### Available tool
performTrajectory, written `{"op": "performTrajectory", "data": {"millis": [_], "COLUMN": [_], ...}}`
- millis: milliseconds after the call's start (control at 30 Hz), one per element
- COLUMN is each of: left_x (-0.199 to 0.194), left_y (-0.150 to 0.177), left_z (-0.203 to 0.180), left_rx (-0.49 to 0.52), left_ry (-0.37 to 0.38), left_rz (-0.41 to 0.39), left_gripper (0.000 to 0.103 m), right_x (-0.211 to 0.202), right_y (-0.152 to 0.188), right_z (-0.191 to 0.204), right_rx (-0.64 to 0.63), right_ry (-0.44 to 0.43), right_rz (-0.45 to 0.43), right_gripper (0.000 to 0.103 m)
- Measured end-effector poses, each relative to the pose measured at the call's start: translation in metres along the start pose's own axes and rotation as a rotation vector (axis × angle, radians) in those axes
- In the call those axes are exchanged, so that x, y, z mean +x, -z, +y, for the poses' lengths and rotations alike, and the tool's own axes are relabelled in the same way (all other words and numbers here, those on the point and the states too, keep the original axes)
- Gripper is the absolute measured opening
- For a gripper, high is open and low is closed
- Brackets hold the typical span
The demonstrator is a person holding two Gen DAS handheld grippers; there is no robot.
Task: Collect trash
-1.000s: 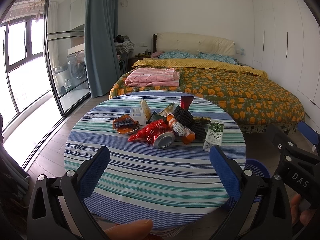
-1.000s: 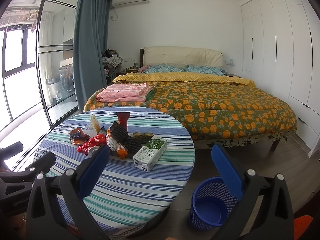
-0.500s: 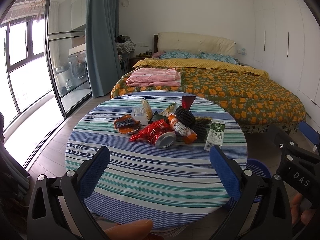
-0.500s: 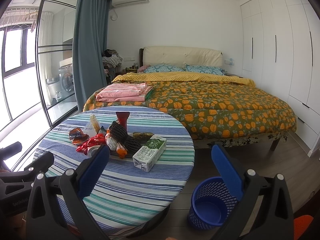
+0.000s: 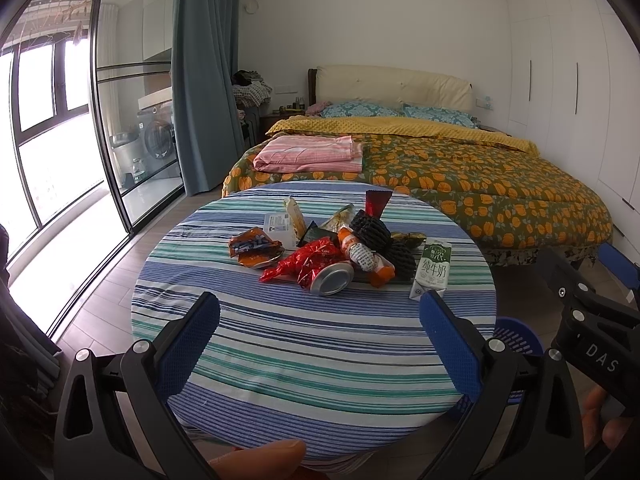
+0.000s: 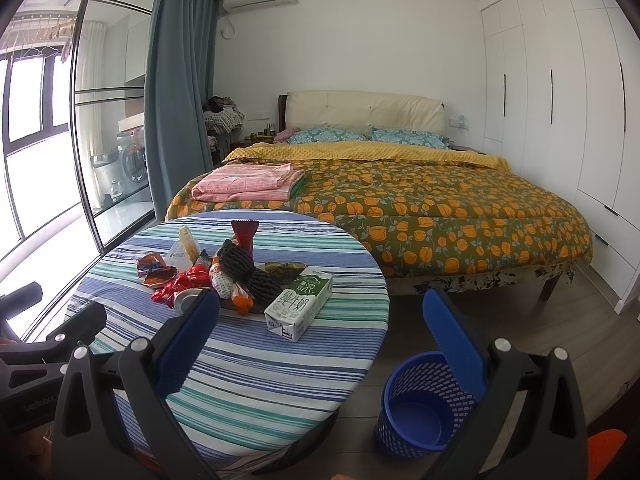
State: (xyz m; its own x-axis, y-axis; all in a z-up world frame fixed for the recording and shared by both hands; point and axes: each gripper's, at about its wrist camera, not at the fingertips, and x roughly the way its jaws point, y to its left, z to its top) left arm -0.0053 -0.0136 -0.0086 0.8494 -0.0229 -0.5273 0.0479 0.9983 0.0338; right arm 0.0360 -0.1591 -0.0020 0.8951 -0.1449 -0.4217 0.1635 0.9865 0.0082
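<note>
A heap of trash lies mid-table on the striped round table [image 5: 312, 360]: a green-and-white milk carton [image 5: 432, 270], a silver can [image 5: 332, 279], a red wrapper [image 5: 308, 260], an orange wrapper [image 5: 254, 248] and black foam netting [image 5: 370, 230]. My left gripper [image 5: 320, 320] is open, hovering above the table's near part, short of the heap. In the right wrist view the milk carton [image 6: 300, 306] lies nearest, and my right gripper [image 6: 320, 320] is open and holds nothing. An empty blue mesh bin [image 6: 424, 404] stands on the floor right of the table.
A round bed [image 6: 420, 208] with an orange-patterned quilt and a folded pink blanket [image 6: 248, 182] sits just behind the table. White wardrobes [image 6: 560, 100] line the right wall. A glass partition and a blue curtain [image 6: 180, 100] stand on the left.
The left wrist view has shifted slightly, so the heap sits a little more to the right. Both grippers remain open and nothing on the table has moved.
</note>
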Motion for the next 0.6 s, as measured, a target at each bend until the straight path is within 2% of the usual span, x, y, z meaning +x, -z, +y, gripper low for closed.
{"op": "performTrajectory", "data": {"millis": [600], "left_x": [-0.002], "left_y": [0.006], "left_z": [0.010], "left_rx": [0.004], "left_ry": [-0.016], "left_rz": [0.006], "left_gripper": [0.099], "right_x": [0.000], "right_y": [0.001], "right_z": [-0.002], "right_rx": [0.000], "right_ry": [0.001], "right_rz": [0.003], "right_gripper": [0.099]}}
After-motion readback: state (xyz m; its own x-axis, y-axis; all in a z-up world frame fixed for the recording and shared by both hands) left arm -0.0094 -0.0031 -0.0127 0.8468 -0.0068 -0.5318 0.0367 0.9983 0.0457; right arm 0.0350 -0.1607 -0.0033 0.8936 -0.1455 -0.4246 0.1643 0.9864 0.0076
